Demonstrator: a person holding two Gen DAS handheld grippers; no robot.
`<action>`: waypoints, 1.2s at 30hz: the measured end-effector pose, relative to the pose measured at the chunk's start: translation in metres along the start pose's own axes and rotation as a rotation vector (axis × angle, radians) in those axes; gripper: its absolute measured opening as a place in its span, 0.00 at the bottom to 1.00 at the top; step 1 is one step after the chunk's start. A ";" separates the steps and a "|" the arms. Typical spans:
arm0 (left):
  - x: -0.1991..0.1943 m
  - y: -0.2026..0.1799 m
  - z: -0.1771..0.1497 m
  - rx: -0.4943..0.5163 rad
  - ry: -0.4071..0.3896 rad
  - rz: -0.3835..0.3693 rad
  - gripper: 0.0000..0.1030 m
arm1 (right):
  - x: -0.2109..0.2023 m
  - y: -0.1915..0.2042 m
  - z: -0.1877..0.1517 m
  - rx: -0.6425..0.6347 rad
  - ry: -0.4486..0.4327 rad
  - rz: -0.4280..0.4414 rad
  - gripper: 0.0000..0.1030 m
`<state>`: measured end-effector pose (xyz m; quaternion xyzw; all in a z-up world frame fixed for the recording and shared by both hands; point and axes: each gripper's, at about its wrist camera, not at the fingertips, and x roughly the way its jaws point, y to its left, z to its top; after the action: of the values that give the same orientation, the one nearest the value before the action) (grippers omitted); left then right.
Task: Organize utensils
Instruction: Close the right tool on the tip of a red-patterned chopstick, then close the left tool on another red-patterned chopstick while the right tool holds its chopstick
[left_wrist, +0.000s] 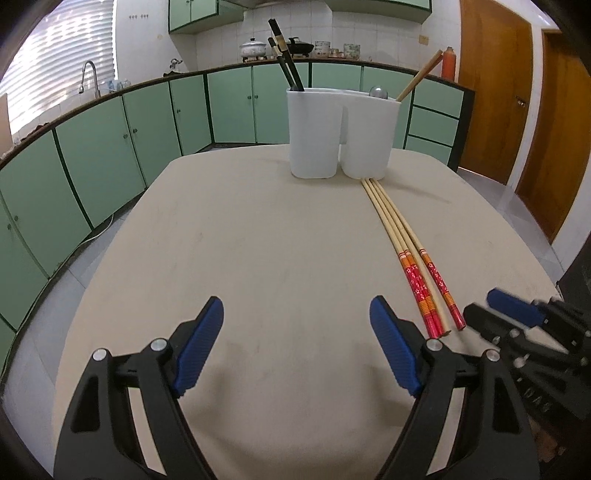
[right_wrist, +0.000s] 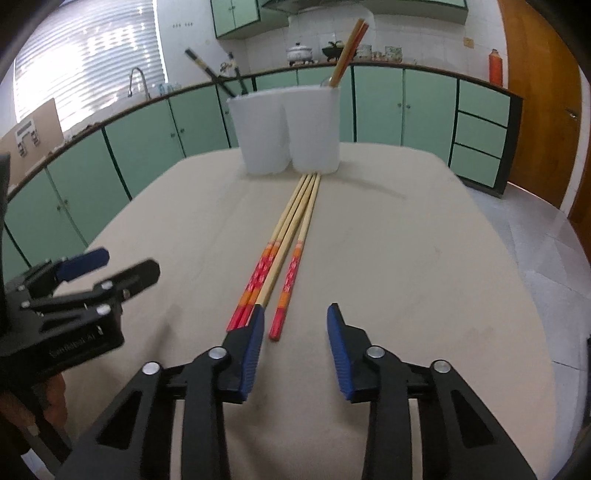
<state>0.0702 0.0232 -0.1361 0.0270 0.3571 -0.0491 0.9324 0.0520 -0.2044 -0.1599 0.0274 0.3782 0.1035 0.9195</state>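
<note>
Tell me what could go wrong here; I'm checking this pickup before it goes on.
1. The chopsticks lie packed together, so the right hand-held gripper, with one red end between its open fingers, may nudge the neighbours.
2. Their far tips touch the white holder; a push could shove it.

Both my wrist cameras ride low over the desk (left_wrist: 258, 229), angled down, sharing chopsticks (right_wrist: 295, 221) and white holder (left_wrist: 343, 133) ahead
</note>
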 end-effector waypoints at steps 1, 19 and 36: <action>0.000 0.000 0.000 0.001 0.000 -0.002 0.77 | 0.002 0.000 -0.001 -0.001 0.009 -0.001 0.29; 0.010 -0.022 0.002 -0.016 0.032 -0.058 0.76 | 0.008 -0.007 0.000 0.044 0.043 -0.015 0.06; 0.016 -0.057 -0.003 -0.006 0.059 -0.098 0.68 | -0.014 -0.034 0.005 0.065 -0.058 -0.036 0.05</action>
<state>0.0734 -0.0344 -0.1500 0.0082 0.3855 -0.0931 0.9180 0.0517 -0.2406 -0.1510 0.0535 0.3549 0.0739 0.9304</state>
